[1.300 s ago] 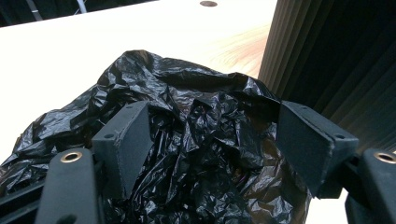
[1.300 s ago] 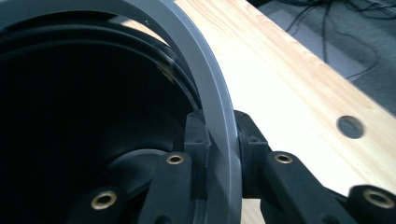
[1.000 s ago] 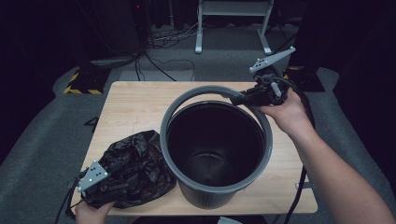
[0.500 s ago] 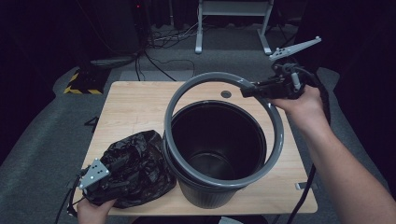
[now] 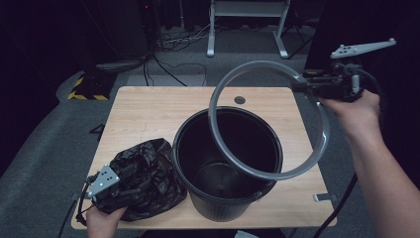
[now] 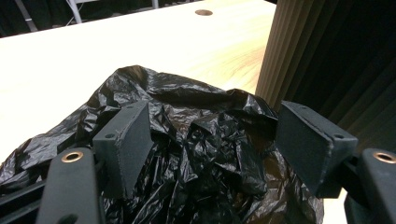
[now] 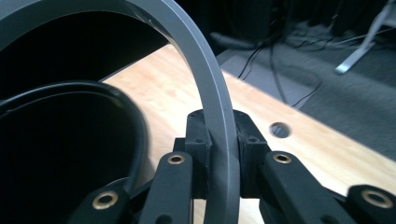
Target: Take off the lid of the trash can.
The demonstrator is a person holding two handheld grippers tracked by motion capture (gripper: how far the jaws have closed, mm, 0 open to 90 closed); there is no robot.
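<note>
Dark room, pale wooden surface (image 5: 148,114): bin ring lifted off, liner waiting.

Largest is the round black plastic bin (image 5: 225,198), smooth and ribbed on its wall, standing open at the surface's middle. Above it, tilted and clear of the rim, hangs the thin grey plastic ring (image 5: 317,148), a rigid hoop that the right gripper (image 5: 309,84) pinches edge-on by its far side. Just left of the bin lies the crumpled, glossy black bag (image 5: 148,168); the left gripper (image 5: 124,186) rests over it with jaws spread, pads not pressing. I judge the ring needs setting aside next, then the bag must be gripped and opened into the bin.
</note>
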